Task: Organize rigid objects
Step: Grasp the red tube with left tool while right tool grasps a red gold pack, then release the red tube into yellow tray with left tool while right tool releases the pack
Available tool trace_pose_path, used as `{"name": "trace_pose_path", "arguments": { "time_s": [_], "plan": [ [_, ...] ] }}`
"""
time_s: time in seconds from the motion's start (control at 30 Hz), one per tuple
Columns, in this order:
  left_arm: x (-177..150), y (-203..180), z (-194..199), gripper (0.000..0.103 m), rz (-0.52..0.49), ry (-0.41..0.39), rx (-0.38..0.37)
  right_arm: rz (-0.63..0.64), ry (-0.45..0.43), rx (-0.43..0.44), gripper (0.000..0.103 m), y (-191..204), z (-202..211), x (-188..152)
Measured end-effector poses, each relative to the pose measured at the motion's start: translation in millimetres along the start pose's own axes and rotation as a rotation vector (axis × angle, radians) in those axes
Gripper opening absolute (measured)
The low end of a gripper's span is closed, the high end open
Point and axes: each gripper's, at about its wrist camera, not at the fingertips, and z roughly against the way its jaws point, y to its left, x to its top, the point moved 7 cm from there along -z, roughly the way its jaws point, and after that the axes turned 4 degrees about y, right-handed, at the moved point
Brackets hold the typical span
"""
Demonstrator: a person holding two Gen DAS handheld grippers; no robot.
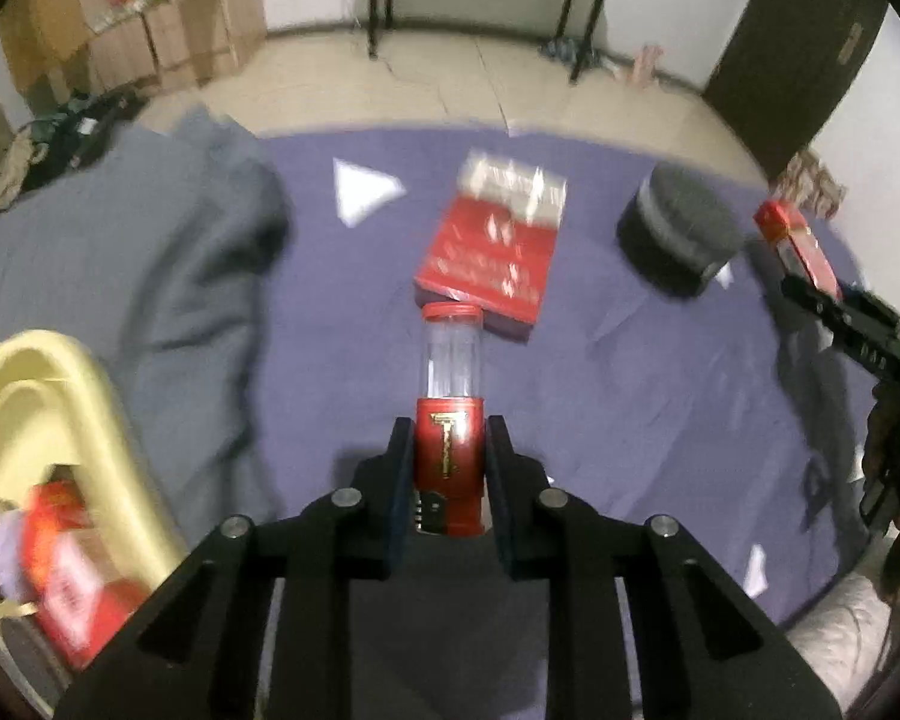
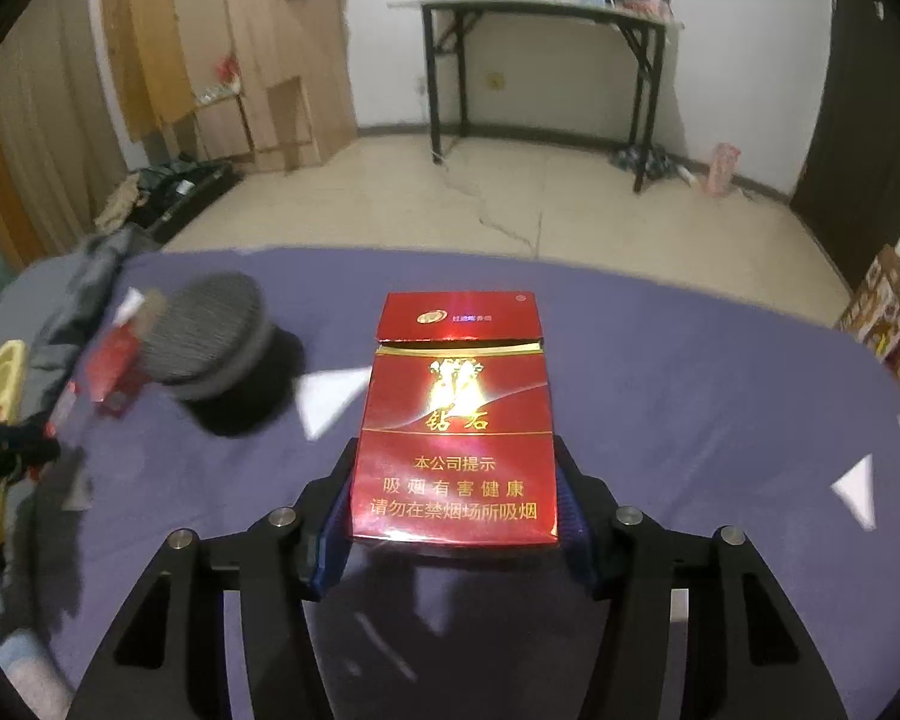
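The left gripper (image 1: 449, 456) has its jaws clamped on the red base of a small tube (image 1: 452, 408) with a clear middle and a red cap. The right gripper (image 2: 453, 492) has its jaws pressed against the 2 long sides of a red cigarette pack (image 2: 455, 420), which it holds by its lower half with the flip lid pointing away.

The tube looks light, stiff and smooth; its clear section is probably thin plastic and slippery, so the printed red base is the safer place to hold. The pack is light card that would dent under hard pressure, so a moderate squeeze across the narrow sides suits it best.

Further out, on the purple sheet (image 1: 330, 324), lie a larger red box (image 1: 492, 246), a grey round cap (image 1: 678, 234) and a rumpled grey cloth (image 1: 180, 228). A yellow basin (image 1: 42, 396) at the left edge already holds red packs, so it is likely the collecting place.

Motion blur smears the box's print and the basin's contents. Whether the tube holds anything, I cannot tell, and the surface under the sheet is hidden.
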Motion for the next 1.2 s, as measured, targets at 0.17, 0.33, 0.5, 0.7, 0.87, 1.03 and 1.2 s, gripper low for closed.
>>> {"name": "trace_pose_path", "arguments": {
  "time_s": [0.17, 0.33, 0.5, 0.7, 0.87, 1.03, 1.2],
  "plan": [
    [-11, 56, 86, 0.024, 0.106, -0.101, 0.021, 0.091, -0.068, 0.086, 0.056, 39, 58, 14],
    [-53, 148, 143, 0.024, 0.191, -0.141, 0.155, 0.246, -0.058, 0.237, 0.056, 137, 101, 22],
    [-110, 213, 138, 0.024, 0.291, -0.086, 0.199, 0.431, 0.004, 0.353, 0.056, 257, 107, 5],
    [-155, 241, 95, 0.024, 0.360, -0.025, 0.165, 0.637, 0.133, 0.389, 0.056, 379, 65, -40],
    [-152, 251, 95, 0.024, 0.357, -0.056, 0.136, 0.674, 0.179, 0.349, 0.056, 422, 13, -39],
    [-150, 254, 94, 0.024, 0.311, -0.047, 0.140, 0.683, 0.188, 0.341, 0.055, 442, -6, -37],
    [-149, 259, 93, 0.026, 0.308, -0.050, 0.143, 0.669, 0.202, 0.325, 0.056, 442, -11, -37]
  ]
}}
